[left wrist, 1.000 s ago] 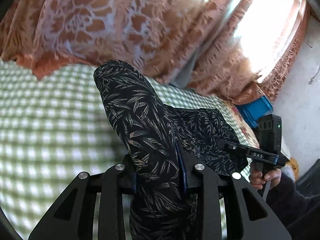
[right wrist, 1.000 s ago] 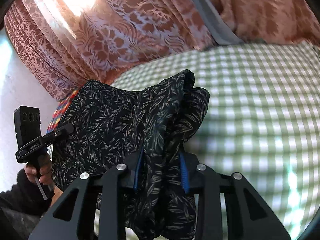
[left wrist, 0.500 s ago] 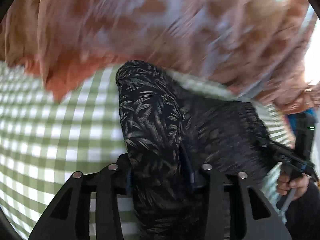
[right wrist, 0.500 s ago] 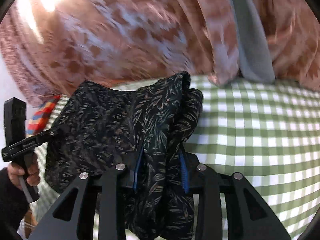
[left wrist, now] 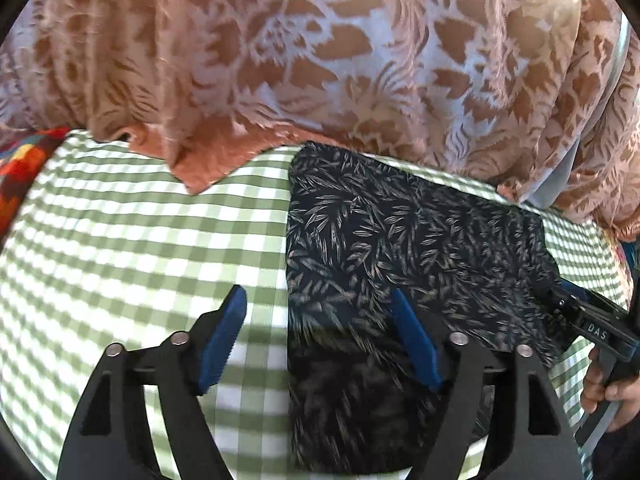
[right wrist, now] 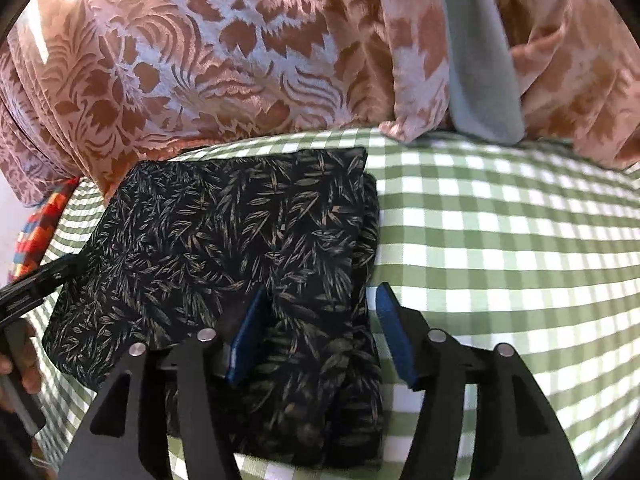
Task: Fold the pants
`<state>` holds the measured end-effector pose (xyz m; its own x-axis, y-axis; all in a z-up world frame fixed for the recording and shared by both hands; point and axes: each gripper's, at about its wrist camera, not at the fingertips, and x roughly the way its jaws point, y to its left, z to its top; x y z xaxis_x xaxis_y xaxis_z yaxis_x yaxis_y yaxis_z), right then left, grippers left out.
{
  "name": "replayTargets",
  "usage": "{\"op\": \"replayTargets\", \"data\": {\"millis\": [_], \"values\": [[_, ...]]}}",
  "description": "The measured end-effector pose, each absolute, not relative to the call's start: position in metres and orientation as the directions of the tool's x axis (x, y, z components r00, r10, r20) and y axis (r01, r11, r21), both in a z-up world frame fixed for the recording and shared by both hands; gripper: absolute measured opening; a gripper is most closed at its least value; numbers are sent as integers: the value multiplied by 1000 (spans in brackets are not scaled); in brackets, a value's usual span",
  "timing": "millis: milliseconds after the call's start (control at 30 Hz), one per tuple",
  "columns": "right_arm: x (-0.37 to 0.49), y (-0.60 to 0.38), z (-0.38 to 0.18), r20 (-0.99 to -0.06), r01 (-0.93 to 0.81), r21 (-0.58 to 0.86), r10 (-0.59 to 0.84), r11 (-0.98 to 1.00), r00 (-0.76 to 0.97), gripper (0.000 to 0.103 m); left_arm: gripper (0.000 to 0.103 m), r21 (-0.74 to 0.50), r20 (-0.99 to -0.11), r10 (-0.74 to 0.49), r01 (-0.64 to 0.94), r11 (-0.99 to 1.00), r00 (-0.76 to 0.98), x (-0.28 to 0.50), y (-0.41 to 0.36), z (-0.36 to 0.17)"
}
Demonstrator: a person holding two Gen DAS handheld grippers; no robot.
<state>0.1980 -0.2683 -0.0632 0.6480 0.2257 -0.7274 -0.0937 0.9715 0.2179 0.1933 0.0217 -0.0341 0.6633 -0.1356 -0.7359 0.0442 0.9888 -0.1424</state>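
Note:
The dark leaf-print pants lie folded flat on the green-checked bed cover. My left gripper is open over the fold's left edge and holds nothing; its right pad is over the cloth, its left pad over the cover. In the right wrist view the pants lie as a flat rectangle. My right gripper is open astride the fold's right edge and holds nothing. The right gripper also shows at the right edge of the left wrist view, and the left gripper at the left edge of the right wrist view.
A rust and white flowered curtain hangs along the far edge of the bed, with a grey strip among its folds. A bright multicoloured cloth lies at the far left of the bed. The checked cover spreads to the right.
Both grippers held bunched pants cloth off the bed a second ago. Now the cloth lies flat, folded over, and both grippers have let go and opened.

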Motion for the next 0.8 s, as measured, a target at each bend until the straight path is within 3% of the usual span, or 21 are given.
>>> {"op": "replayTargets", "data": {"millis": [100,167,300,633,800], "values": [[183,-264,-50,-704,-75,178,180,981,687,68,77,-126,-724,-103,16,992,682,177,16,-28],[170,-260,-41,-686,-59,155,151,986,712,72,85,-106,-711,-77,2,994,699,164,11,-24],[152,-249,-33,-672,-37,135,119,990,731,74,89,-64,-687,-47,4,998,725,138,2,-18],[112,-209,-26,-657,-8,89,65,996,751,84,91,-36,-667,-37,17,999,744,90,-9,-20],[90,-198,-24,-647,11,66,34,998,762,90,97,-13,-653,-14,7,1000,758,69,-11,-20]]}}
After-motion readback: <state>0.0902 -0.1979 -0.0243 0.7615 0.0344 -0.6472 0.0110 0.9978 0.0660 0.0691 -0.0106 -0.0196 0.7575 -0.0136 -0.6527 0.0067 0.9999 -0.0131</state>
